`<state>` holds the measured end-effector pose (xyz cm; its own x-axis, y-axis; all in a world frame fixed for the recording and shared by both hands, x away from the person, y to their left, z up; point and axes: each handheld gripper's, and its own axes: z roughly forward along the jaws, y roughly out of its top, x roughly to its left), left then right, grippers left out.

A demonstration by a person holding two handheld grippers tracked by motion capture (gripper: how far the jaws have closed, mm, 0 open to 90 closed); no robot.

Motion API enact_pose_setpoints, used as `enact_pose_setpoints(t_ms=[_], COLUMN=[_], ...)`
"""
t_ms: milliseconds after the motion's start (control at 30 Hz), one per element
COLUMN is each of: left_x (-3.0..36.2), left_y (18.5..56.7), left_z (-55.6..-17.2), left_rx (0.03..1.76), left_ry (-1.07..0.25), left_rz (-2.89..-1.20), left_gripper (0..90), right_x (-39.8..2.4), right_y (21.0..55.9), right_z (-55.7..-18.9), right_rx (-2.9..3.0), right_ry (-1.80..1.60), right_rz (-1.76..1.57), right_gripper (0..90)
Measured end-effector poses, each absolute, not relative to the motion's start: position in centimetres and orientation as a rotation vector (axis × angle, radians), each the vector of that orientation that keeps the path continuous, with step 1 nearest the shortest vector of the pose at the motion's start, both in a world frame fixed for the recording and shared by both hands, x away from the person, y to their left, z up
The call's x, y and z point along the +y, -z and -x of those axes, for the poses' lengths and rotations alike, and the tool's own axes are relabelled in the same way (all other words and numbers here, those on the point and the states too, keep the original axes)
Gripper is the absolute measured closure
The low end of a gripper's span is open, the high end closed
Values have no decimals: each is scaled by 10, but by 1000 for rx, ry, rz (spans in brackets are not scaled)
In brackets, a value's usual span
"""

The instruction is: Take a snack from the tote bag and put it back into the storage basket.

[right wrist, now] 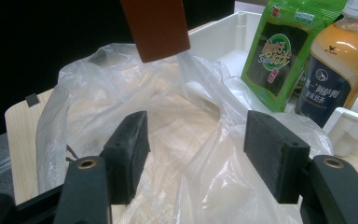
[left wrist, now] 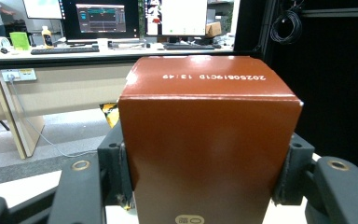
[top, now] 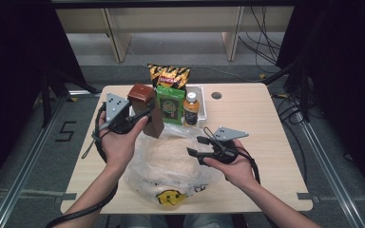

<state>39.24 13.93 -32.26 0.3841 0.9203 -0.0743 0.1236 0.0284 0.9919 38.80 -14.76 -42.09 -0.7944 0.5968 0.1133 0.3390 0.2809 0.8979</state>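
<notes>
Pale wooden table (top: 266,123) on grey floor (top: 33,156), a black "5" mark (top: 65,131) taped well to the left of the left-hand tool. Beyond it, light wooden desk legs (top: 116,40) and loose cables (top: 261,42). Straight ahead of that tool, a long desk (left wrist: 74,53) carrying lit monitors (left wrist: 100,18) and keyboards (left wrist: 65,49). Black curtains (top: 347,71) on both sides.

brown box (left wrist: 205,154) top: "20250819C1D 13:49" | floor (top: 38,142): "5" | plastic bag (top: 171,166): smiley face
</notes>
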Motion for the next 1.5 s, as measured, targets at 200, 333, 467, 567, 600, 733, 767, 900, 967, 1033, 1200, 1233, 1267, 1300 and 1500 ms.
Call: enact_pose_setpoints(t_ms=[200, 333, 467, 567, 600, 733, 767, 900, 967, 1033, 1200, 1233, 1267, 1300, 1500], left_x=[139, 141, 143, 145, 145, 146, 146, 145, 145, 144, 145, 145, 145, 144, 144], left_y=[320, 322, 324, 325, 325, 325, 325, 326, 326, 325, 324, 324, 324, 325, 332], left_z=[-400, -408, -416, -424, -425, -431, -434, -442, -445, -449, -456, -459, -459, -463, -473], left_rx=[1025, 1039, 1051, 1053, 1056, 1065, 1068, 1072, 1072, 1069, 1072, 1073, 1073, 1072, 1080], left_ry=[-826, -834, -844, -860, -866, -867, -873, -881, -888, -895, -902, -904, -904, -904, -910], left_rz=[-1410, -1408, -1404, -1400, -1399, -1388, -1389, -1388, -1388, -1386, -1381, -1380, -1380, -1376, -1390], left_gripper=[373, 373, 372, 372, 372, 372, 372, 372, 372, 371, 371, 372, 372, 371, 372], right_x=[-146, -147, -145, -144, -143, -145, -144, -145, -144, -144, -144, -144, -144, -144, -144], right_y=[422, 421, 422, 422, 423, 423, 424, 424, 424, 424, 426, 426, 426, 426, 426], right_z=[-387, -386, -387, -385, -385, -386, -386, -386, -386, -386, -388, -386, -386, -386, -386], right_rx=[2309, 2313, 2285, 2312, 2301, 2321, 2328, 2323, 2329, 2330, 2335, 2330, 2329, 2330, 2334], right_ry=[-1538, -1524, -1537, -1537, -1545, -1513, -1522, -1512, -1519, -1519, -1540, -1535, -1536, -1536, -1537], right_rz=[-876, -874, -869, -888, -883, -828, -837, -826, -834, -833, -800, -838, -839, -838, -840], right_gripper=[406, 406, 406, 406, 405, 405, 405, 405, 405, 405, 405, 405, 405, 404, 404])
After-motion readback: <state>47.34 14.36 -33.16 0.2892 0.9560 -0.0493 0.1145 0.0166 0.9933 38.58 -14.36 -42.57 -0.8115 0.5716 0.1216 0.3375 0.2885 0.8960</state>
